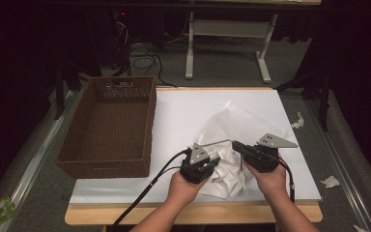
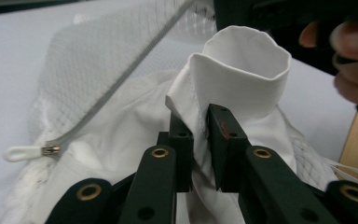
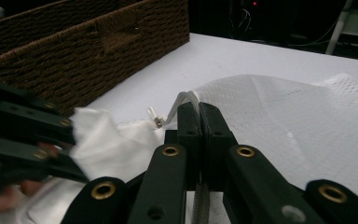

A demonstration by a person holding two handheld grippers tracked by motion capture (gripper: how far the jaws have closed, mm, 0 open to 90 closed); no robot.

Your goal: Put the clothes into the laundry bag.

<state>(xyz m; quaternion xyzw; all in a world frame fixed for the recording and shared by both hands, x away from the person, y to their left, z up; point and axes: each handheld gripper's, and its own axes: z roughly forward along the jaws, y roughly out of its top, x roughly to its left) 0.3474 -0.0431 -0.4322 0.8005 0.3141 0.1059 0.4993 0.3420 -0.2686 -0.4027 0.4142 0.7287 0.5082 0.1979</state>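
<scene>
Left claw (image 2: 199, 140): jaws pinched on the white cloth (image 2: 242, 79), at a stitched cuff-like fold.
Right claw (image 3: 199, 122): jaws pressed together on the grey zipper tape (image 3: 179, 103) of the mesh bag (image 3: 298, 116).
Cloth and bag: at the near right of the bench (image 1: 183, 111).
Bench: white top with a wooden edge; brown wicker basket (image 1: 111, 123) at its left.
Room: dark, grey carpet, cables (image 1: 145, 60), white frame legs (image 1: 227, 43).
Writing: none readable.

Your forearms are bare, no sleeves showing. Each gripper is black, with a grey three-cornered plate on top and a black cable trailing back. Brass-ringed screw holes stud the linkages; one left finger (image 2: 226, 140) carries a red mark.
</scene>
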